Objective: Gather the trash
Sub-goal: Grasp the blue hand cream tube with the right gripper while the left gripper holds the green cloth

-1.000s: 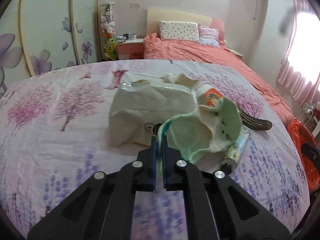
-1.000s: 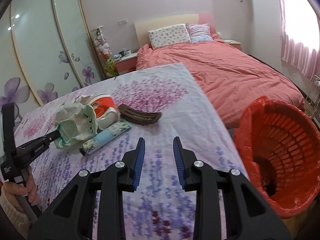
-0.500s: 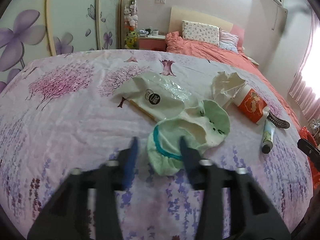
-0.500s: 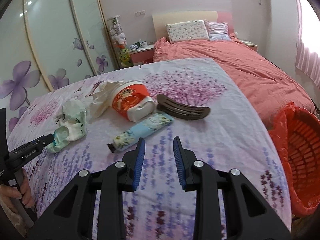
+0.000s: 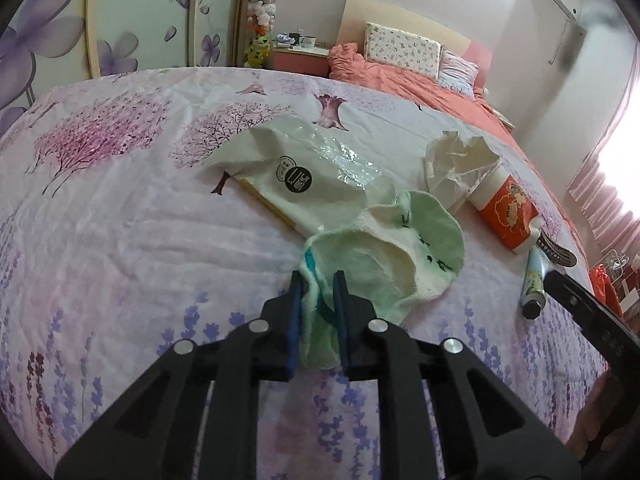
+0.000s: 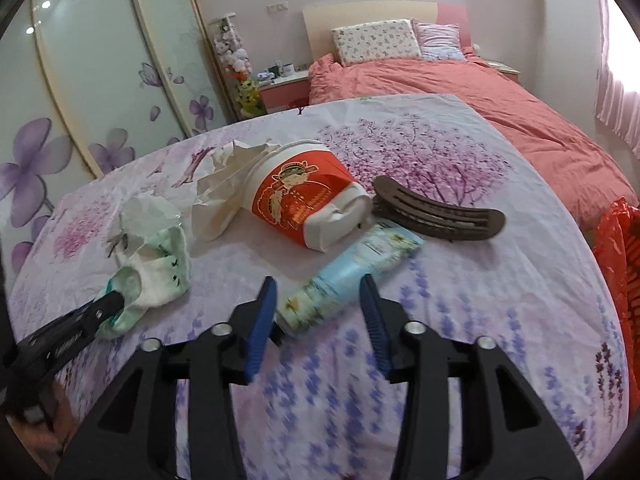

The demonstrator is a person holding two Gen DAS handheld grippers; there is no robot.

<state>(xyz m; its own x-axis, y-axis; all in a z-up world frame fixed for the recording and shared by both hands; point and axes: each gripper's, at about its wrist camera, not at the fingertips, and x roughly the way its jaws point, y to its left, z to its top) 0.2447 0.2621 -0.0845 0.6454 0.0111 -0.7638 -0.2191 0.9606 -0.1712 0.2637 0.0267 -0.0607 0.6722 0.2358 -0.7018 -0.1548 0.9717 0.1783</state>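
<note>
The left claw [image 5: 317, 280] is closing on the green sock [image 5: 384, 258] lying on the floral sheet [image 5: 120, 216], while the right claw [image 6: 316, 296], jaws opening, straddles the blue tube [image 6: 352, 276] untouched; next, clamp it and carry it to the red bin [image 6: 624, 248] at right.

On the floral bedspread [image 6: 460, 280] lie one pale green and cream sock [image 5: 400, 256], one glossy white plastic package with a round black label [image 5: 320, 176], one crumpled cream paper wad [image 6: 224, 196], one red and white paper cup [image 6: 308, 204], one light blue squeeze tube [image 6: 352, 276] and one dark brown hair clip [image 6: 440, 212]. One red mesh bin [image 6: 624, 256] stands beside the bed. Two pillows [image 6: 376, 42] rest against the headboard.
</note>
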